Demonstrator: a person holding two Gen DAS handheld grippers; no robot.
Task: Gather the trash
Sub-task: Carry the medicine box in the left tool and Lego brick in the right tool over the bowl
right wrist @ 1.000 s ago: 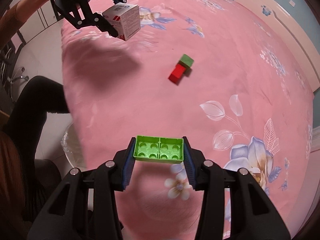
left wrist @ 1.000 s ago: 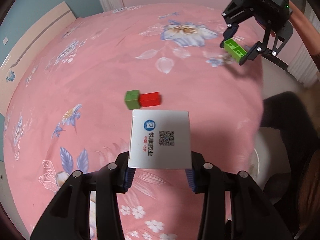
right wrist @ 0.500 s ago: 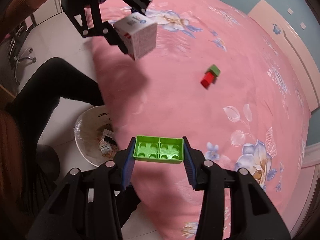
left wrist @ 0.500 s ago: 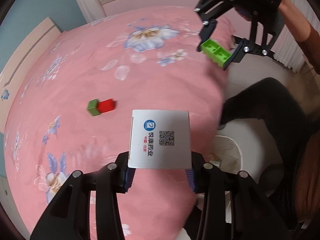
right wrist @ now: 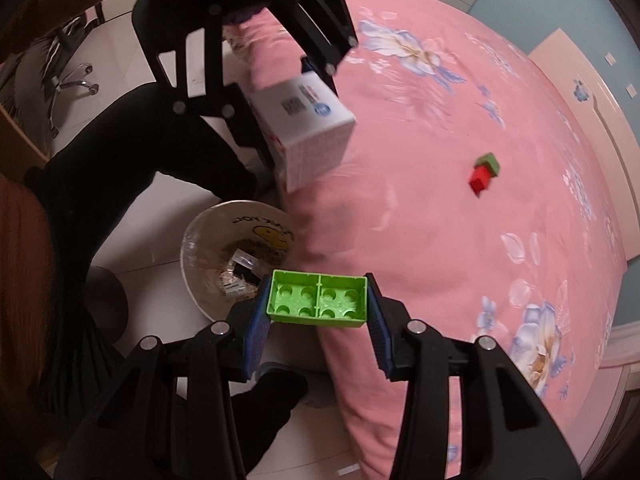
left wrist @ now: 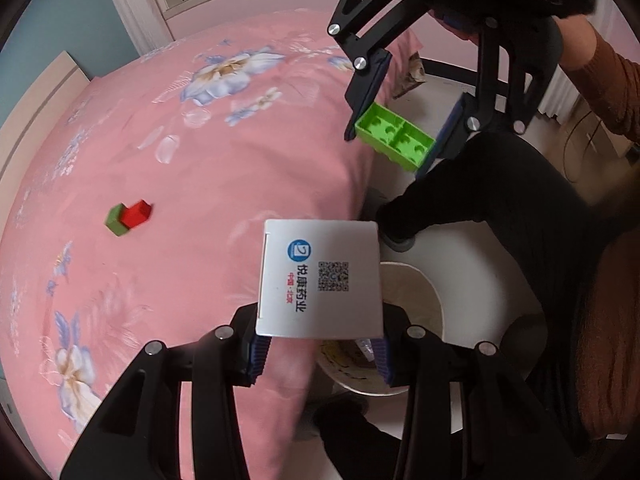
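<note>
Beside the pink floral bed (left wrist: 208, 168), over one waste bin (right wrist: 208, 240), the left gripper (left wrist: 320, 354) clamps one white box (left wrist: 320, 280) and the right gripper (right wrist: 318, 332) one green brick (right wrist: 318, 300) (two small blocks, red (left wrist: 136, 213) and green (left wrist: 116, 220), lie on the bed).

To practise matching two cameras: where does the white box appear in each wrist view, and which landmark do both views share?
Left wrist view: the white box sits low in the centre, clamped in the left gripper, over the bed's edge.
Right wrist view: the white box is upper centre-left, held under the left gripper.
Shared landmark: the red and green blocks on the pink bed.
</note>
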